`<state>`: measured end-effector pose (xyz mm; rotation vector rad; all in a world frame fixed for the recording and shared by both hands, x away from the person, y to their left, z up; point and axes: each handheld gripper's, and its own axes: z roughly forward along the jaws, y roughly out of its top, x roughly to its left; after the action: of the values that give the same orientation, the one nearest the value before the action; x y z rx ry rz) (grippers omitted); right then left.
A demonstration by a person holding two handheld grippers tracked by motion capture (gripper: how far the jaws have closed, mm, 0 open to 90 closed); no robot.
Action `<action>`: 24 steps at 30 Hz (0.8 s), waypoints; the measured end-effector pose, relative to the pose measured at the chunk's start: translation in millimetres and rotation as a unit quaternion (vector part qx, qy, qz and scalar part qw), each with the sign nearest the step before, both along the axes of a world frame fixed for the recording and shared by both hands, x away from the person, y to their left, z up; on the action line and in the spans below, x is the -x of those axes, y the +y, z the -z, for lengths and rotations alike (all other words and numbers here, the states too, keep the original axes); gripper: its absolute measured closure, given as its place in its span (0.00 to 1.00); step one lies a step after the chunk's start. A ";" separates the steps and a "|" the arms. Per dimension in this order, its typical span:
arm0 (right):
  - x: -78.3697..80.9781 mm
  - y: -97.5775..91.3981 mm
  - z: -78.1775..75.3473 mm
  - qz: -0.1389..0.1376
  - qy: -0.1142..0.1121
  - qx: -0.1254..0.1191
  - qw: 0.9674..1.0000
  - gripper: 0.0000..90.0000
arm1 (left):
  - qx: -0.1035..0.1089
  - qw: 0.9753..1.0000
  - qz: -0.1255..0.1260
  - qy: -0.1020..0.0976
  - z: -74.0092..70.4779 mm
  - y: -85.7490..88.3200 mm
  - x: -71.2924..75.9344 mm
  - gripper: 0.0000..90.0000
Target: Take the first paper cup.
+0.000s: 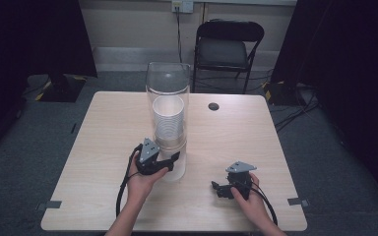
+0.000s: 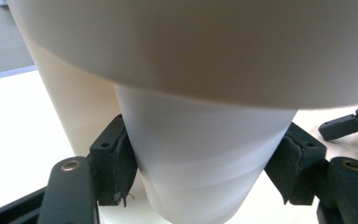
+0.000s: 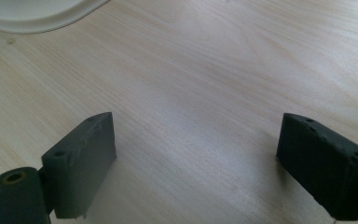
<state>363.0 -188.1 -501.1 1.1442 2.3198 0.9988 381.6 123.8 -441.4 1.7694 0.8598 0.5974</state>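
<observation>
The left gripper (image 1: 174, 158) sits at the foot of a tall clear tube (image 1: 168, 78) that stands upright near the middle of the table (image 1: 103, 128), and its jaws pinch a white cup (image 2: 200, 158) at the tube's base. In the left gripper view both pads (image 2: 121, 161) press against the cup's tapered sides, below a wider white band. A stack of cups (image 1: 169, 118) rides higher inside the tube, directly above the held one, so the long axis of everything here runs vertical and the cup lies just beyond the left hand (image 1: 145, 183).

The right gripper (image 1: 218, 187) rests low on the table, near and to the right, well apart from the tube. Its jaws stand spread with bare wood between them (a white rim curves in at the far left of its view).

I judge the left hand far better placed to draw the cup out. Nothing stands between it and the near edge. A folding chair (image 1: 229, 46) stands beyond the table.
</observation>
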 end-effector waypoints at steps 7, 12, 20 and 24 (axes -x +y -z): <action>-0.1 0.0 0.0 0.000 0.000 0.000 1.000 0.12 | 0.001 1.000 0.000 -0.004 0.3 -0.9 0.0 0.36; -0.1 0.0 0.0 0.000 0.000 0.000 1.000 0.12 | -0.004 1.000 -0.006 0.003 0.0 -1.6 1.3 0.36; 0.0 0.0 -0.1 0.000 0.000 0.000 1.000 0.12 | -0.002 1.000 -0.012 0.008 -0.5 -3.6 2.3 0.37; -0.1 0.0 0.0 0.000 0.000 0.000 1.000 0.12 | -0.007 1.000 -0.013 0.006 -0.1 -3.0 2.4 0.37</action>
<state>363.1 -188.1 -501.0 1.1443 2.3199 0.9981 379.3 120.7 -441.3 1.7784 0.8897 0.6107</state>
